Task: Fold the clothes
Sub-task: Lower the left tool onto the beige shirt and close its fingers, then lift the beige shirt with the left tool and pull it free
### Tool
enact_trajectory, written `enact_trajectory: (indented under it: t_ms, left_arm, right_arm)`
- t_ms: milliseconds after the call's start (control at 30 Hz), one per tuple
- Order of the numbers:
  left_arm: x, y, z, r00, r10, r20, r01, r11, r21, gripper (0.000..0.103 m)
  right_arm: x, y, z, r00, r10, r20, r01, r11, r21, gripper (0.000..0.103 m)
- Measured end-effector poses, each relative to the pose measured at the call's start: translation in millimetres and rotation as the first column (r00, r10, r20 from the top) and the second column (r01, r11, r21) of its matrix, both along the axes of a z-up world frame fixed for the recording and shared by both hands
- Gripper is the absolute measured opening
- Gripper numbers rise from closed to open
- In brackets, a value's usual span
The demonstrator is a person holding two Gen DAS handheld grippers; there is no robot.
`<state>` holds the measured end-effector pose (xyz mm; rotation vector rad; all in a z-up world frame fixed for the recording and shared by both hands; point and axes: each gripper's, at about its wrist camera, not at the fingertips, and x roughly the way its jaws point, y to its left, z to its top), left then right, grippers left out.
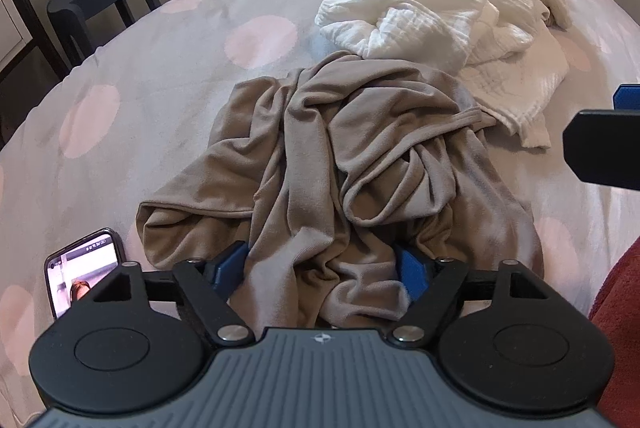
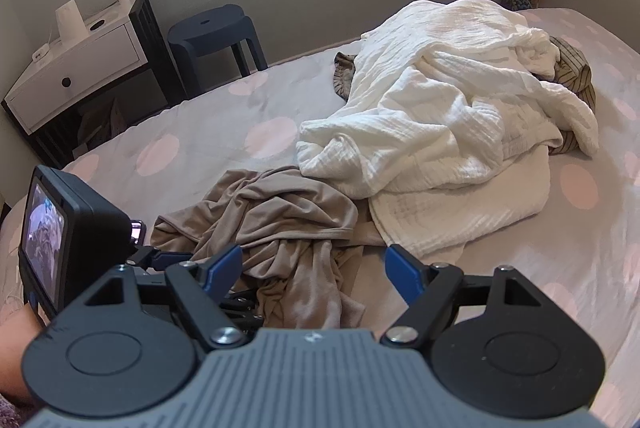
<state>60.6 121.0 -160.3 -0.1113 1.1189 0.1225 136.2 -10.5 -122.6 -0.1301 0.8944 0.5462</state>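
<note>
Crumpled taupe jersey garment lies unfolded between the left gripper's parted jaws; right gripper gapes beside it; rumpled white muslin clothing beyond awaits folding.

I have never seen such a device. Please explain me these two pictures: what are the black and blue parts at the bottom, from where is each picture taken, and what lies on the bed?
Each picture comes from a camera mounted on a handheld gripper; a person holds one in each hand. The black arms with blue pads are its two fingers. In the left wrist view, the left gripper is open, with the crumpled taupe garment lying between its fingers, not yet pinched. In the right wrist view, the right gripper is open too, hovering by the same garment's edge. On the dotted bedsheet also lie a white crinkled garment, a striped garment partly under it, and a phone. A dark stool stands beside the bed.
</note>
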Motion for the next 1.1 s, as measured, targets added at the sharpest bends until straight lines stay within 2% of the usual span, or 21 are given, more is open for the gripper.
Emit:
enact_trajectory:
  t_ms: [33, 200, 267, 467, 633, 733, 900, 1033, 1100]
  left_arm:
    - [0.1, -1.0, 1.2, 1.0, -0.005, 0.002, 0.005, 1.0, -0.005, 0.062]
    - [-0.9, -9.3, 11.7, 0.999, -0.038, 0.03, 0.038, 0.999, -0.001, 0.024]
    - [-1.0, -12.5, 20.9, 0.997, -0.054, 0.055, 0.054, 0.999, 0.011, 0.016]
    - [4.0, -23.5, 69.8, 0.979, -0.099, 0.179, 0.102, 0.995, -0.004, 0.012]
    - [18.0, -47.0, 120.3, 0.946, -0.186, 0.267, 0.195, 0.981, -0.007, 0.011]
    - [27.0, -71.1, 153.5, 0.91, -0.256, 0.326, 0.262, 0.965, 0.026, 0.011]
    - [38.0, -119.4, 211.7, 0.835, -0.367, 0.41, 0.368, 0.926, 0.08, 0.01]
    - [37.3, -165.2, 253.8, 0.759, -0.45, 0.471, 0.452, 0.884, 0.117, 0.01]
    - [33.2, -188.9, 272.8, 0.715, -0.492, 0.496, 0.498, 0.857, 0.133, 0.01]
  right_arm:
    - [-0.7, -1.1, 0.7, 1.0, -0.004, 0.005, 0.004, 1.0, 0.005, 0.081]
    - [-5.8, -11.9, 7.1, 0.999, -0.033, 0.024, 0.032, 0.999, 0.043, 0.081]
    - [-9.0, -20.4, 12.5, 0.998, -0.058, 0.036, 0.056, 0.996, 0.068, 0.081]
    - [-20.7, -53.2, 29.3, 0.981, -0.165, 0.099, 0.154, 0.982, 0.113, 0.082]
    - [-32.1, -88.3, 41.9, 0.956, -0.249, 0.154, 0.232, 0.965, 0.119, 0.082]
    - [-40.4, -112.4, 50.2, 0.941, -0.293, 0.168, 0.27, 0.952, 0.144, 0.083]
    - [-56.7, -141.9, 69.5, 0.928, -0.315, 0.2, 0.28, 0.942, 0.187, 0.084]
    - [-70.4, -161.9, 85.5, 0.917, -0.329, 0.224, 0.274, 0.93, 0.245, 0.086]
    - [-76.6, -170.7, 93.7, 0.901, -0.343, 0.266, 0.281, 0.928, 0.246, 0.086]
